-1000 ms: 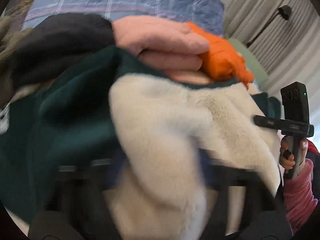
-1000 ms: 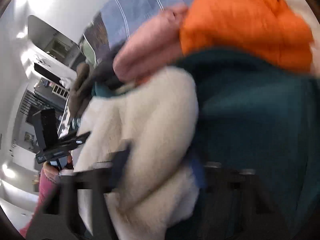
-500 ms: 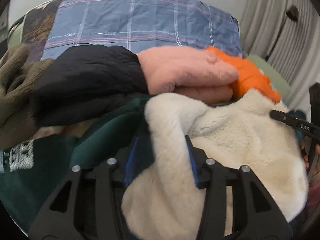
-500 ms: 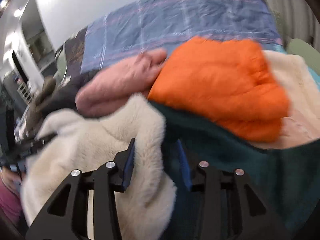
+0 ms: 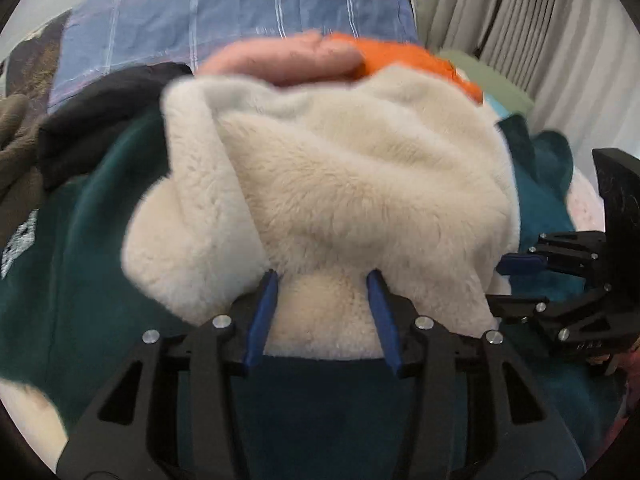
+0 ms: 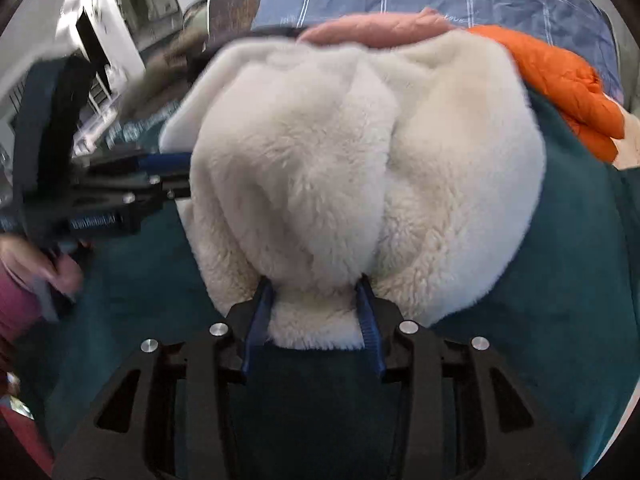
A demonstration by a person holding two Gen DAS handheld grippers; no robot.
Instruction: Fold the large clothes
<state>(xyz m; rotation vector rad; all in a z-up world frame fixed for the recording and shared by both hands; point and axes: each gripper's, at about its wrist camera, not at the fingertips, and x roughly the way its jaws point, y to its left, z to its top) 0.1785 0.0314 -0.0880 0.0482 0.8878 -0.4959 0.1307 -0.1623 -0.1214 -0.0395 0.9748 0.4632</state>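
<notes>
Fleece (image 5: 344, 200), cream and fluffy, lay bunched in a mound on the dark green outer side of the same large garment (image 5: 88, 280), which was spread over a bed. Nearest each camera, a fold of the fleece sat between blue pads. The left gripper (image 5: 322, 280) had its jaws partly spread, having just been opening, with the fleece between them; whether the pads pressed on it could not be told. The right gripper (image 6: 314, 284) stood the same way, jaws just opened partway around another fold, grip unclear. The two grippers were near each other at the mound's front edge. Behind the mound lay a pink garment (image 5: 280, 62), an orange padded jacket (image 6: 560, 80) and a black garment (image 5: 104, 120). Farthest back was a blue checked pillow (image 5: 240, 8), with pale curtains (image 5: 540, 32) to one side.
</notes>
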